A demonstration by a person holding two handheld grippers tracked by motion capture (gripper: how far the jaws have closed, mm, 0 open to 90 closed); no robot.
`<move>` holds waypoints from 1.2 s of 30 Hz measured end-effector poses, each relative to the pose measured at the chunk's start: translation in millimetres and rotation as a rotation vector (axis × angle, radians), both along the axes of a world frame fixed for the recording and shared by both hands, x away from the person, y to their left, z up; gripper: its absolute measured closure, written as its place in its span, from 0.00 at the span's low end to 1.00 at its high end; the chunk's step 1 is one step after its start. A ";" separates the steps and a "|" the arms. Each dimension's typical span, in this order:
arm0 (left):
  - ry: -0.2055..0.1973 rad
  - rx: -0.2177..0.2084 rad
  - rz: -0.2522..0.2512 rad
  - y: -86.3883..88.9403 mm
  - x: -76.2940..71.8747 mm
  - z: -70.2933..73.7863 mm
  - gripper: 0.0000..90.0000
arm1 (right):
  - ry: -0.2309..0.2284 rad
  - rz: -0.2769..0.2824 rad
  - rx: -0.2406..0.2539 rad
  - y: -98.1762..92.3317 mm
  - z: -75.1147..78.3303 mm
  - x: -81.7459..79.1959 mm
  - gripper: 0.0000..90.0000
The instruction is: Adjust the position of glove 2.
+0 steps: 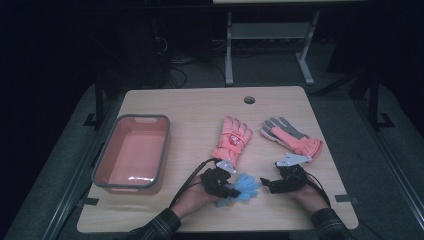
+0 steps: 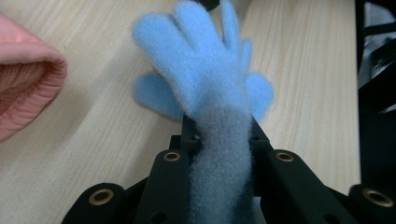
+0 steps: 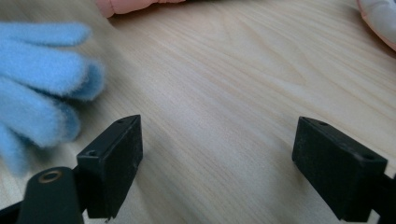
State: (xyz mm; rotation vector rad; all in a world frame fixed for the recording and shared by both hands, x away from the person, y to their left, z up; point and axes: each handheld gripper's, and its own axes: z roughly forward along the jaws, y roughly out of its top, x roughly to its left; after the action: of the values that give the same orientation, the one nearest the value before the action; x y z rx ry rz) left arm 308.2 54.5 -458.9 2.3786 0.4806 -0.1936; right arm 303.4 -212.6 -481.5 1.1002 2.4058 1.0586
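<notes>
On the pale wooden counter [image 1: 200, 107], seen from above, a pink rectangular bin [image 1: 131, 152] with a grey rim stands at the person's left, with nothing visible inside. Right of it, near the middle, a pink winter glove [image 1: 231, 140] lies flat with its fingers pointing away from the person; a second pink glove [image 1: 291, 136], grey palm up, lies aslant farther right. Smallest of the soft things, a blue fleece glove [image 2: 205, 79] sits at the near edge between the two hands.

The left gripper [image 1: 218, 183] has its jaws pinching the blue glove at the wrist end, so that the fleece runs straight up between them in the left gripper view. The glove's long axis lies along the jaws, fingers fanned outward toward the right gripper [image 1: 284, 182]. A second blue layer shows beneath the fingers; whether it is a paired glove cannot be told.

The right gripper holds nothing; its jaws stand spread wide just above bare wood, with the blue fingertips just beside its left jaw. It is thus the nearer tool to the free finger end, while the bin lies well apart on the left gripper's side.
</notes>
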 end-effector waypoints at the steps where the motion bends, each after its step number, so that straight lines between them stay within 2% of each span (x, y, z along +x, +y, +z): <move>1: 0.002 -0.005 -0.001 1.0 0.6 1.2 0.85 | 0.001 0.001 0.000 0.3 -0.1 -0.2 0.17; 15: 0.017 -0.099 0.020 20.4 9.9 27.4 0.85 | 0.001 0.003 0.000 0.4 -0.2 -0.1 0.17; 26: 0.001 -0.104 0.062 39.8 17.9 50.5 0.85 | 0.002 0.006 -0.002 1.1 -0.3 -0.2 0.15; 32: -0.009 -0.104 0.098 55.0 22.4 64.9 0.85 | 0.020 0.003 -0.019 2.9 -1.2 0.8 0.03; 36: -0.010 -0.117 0.124 67.4 25.7 73.9 0.85 | 0.023 0.000 -0.021 3.1 -1.4 1.0 0.02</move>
State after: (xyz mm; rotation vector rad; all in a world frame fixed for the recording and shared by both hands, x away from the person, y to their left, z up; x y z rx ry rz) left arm 333.9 121.9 -384.9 2.2268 0.5943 -0.1497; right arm 304.4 -209.5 -482.8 1.1113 2.4285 1.0240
